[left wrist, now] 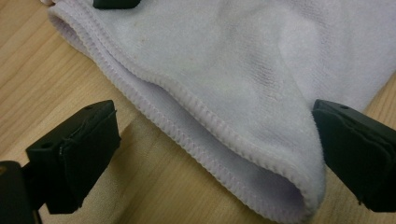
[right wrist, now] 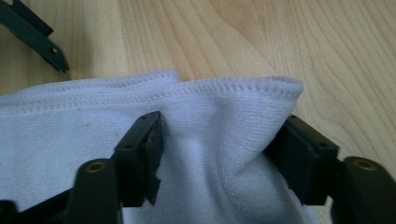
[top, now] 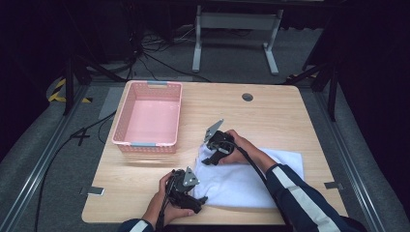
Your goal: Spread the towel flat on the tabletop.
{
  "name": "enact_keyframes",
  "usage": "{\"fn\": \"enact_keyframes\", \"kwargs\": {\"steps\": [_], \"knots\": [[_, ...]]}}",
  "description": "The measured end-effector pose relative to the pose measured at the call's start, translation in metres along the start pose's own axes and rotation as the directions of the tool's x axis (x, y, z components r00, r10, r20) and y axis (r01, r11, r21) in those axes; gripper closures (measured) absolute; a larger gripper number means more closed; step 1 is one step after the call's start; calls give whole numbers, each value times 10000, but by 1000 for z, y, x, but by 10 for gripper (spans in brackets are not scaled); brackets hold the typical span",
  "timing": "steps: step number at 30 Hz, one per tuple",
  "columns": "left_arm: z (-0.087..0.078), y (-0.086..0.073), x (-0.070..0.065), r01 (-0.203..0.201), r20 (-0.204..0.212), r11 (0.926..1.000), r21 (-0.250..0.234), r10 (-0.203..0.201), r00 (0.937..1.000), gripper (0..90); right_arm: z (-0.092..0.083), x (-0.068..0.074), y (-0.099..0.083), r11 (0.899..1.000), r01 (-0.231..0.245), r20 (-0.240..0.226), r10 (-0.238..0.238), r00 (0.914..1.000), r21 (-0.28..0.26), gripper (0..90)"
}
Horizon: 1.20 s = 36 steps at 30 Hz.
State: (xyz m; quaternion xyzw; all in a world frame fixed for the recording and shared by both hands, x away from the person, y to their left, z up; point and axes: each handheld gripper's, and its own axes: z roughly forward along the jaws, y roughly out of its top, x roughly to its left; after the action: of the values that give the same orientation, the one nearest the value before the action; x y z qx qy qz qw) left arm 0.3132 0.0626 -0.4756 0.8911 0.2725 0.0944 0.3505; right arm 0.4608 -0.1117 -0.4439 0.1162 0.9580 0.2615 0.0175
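Observation:
A white towel (top: 241, 181) lies folded on the wooden table (top: 270, 116) at the front right. My left gripper (top: 199, 202) is at the towel's near left corner. In the left gripper view its jaws (left wrist: 215, 135) stand wide open, with the stitched corner of the towel (left wrist: 233, 56) between them and lying on the wood. My right gripper (top: 208, 159) is at the far left corner. In the right gripper view the jaws (right wrist: 222, 135) stand half apart, astride a raised hump of towel (right wrist: 70, 140) that bulges between the pads.
An empty pink plastic basket (top: 147, 144) stands at the back left of the table. A round cable hole (top: 247, 97) sits near the far edge. Bare wood lies between the basket and the towel. Both forearms come in from the bottom edge.

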Motion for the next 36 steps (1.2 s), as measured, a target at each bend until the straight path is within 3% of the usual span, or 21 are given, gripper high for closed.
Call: {"fn": "enact_keyframes", "kwargs": {"steps": [1,3,4,7,8,11,14,17,21,24,32,36], "knots": [[0,0,-1,61,61,10000,12,-61,10000,41,0,0,0,10000,0,0,0,10000,0,408],[-2,0,-1,1,91,10000,43,-1,10000,110,-1,3,0,9998,206,-208,-207,9996,-25,556],[-3,1,-1,-4,61,10000,28,3,10000,110,-1,3,0,9998,206,-208,-207,9996,-25,556],[-6,0,-1,191,9,9997,-177,-191,9998,238,-1,5,1,9999,118,-394,-119,9992,-25,688],[-7,0,-2,350,69,9993,-153,-349,9994,330,-1,6,1,9998,180,-431,-181,9989,-14,708],[-9,0,-4,104,417,9996,-276,-93,9991,573,-1,7,2,9995,292,-400,-296,9988,-97,735],[-10,0,-3,112,695,9997,-220,-96,9975,734,-2,8,4,9994,286,-211,-290,9994,-168,755],[-15,-2,2,165,852,9999,-24,-162,9962,771,-2,12,8,9981,478,-154,-485,9987,-394,763],[-24,-9,6,247,677,9996,110,-254,9974,775,-3,17,17,9947,648,-39,-653,9979,-796,769],[-32,-17,11,538,683,9985,139,-547,9962,775,-2,20,26,9914,786,-62,-796,9968,-1047,770],[-40,-20,10,219,379,9994,280,-229,9990,779,3,27,39,9860,1200,-39,-1213,9926,-1157,771],[-44,-19,9,157,61,9998,-134,-157,9999,785,-5,27,43,9825,1218,-25,-1234,9924,-1408,774]]}}
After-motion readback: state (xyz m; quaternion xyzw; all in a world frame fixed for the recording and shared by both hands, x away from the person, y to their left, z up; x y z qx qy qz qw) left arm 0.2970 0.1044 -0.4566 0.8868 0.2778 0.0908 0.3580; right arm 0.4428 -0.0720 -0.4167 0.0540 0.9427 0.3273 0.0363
